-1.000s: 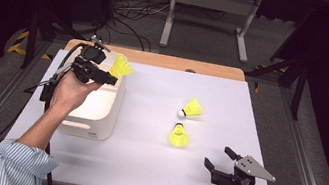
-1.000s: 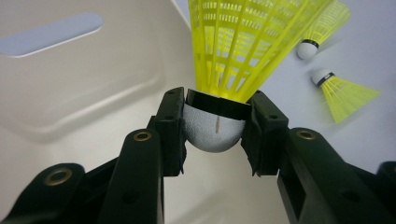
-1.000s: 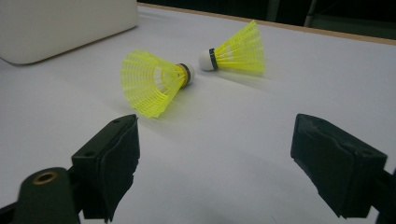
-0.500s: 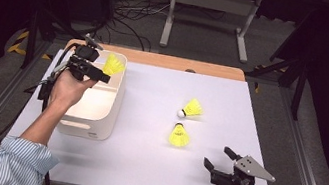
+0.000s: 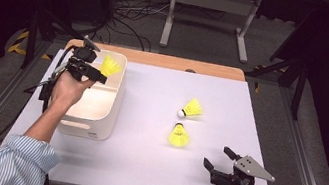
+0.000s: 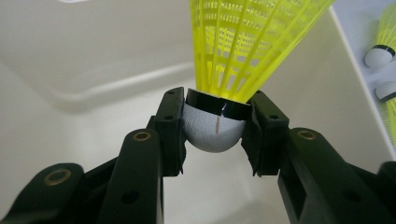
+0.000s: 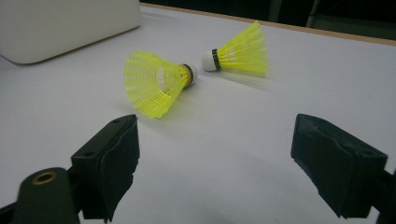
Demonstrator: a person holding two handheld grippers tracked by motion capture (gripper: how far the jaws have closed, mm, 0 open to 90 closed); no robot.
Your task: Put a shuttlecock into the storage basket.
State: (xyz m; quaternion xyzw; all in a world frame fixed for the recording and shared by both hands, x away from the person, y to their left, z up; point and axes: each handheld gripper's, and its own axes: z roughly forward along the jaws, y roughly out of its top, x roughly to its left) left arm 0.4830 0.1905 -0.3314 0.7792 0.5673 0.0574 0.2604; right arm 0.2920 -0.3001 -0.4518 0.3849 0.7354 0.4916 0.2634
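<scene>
My left gripper [image 5: 98, 75] hovers over the far end of the white bin [image 5: 111, 109], shut on the white cork of a yellow shuttlecock [image 5: 111, 66]. In the left gripper view the cork [image 6: 212, 130] sits pinched between both pads, the yellow skirt [image 6: 247, 42] fanning upward above the bin's inside [image 6: 70, 56]. Two more yellow shuttlecocks lie on the white table: one farther [image 5: 192, 109] and one nearer [image 5: 179, 136]. My right gripper [image 5: 217, 158] rests open near the table's front right edge. Its view shows the near shuttlecock [image 7: 156, 84] and the far one [image 7: 240, 51] ahead of the spread jaws.
The white tabletop [image 5: 139, 169] has a wooden strip [image 5: 182, 64] along its far edge. Cables and a metal stand [image 5: 207, 8] lie on the floor beyond. A striped sleeve [image 5: 21, 165] enters at the bottom left.
The left gripper has carried the held shuttlecock leftward and farther, from over the bin's right rim to above the bin's far end. The right gripper has stayed put.
</scene>
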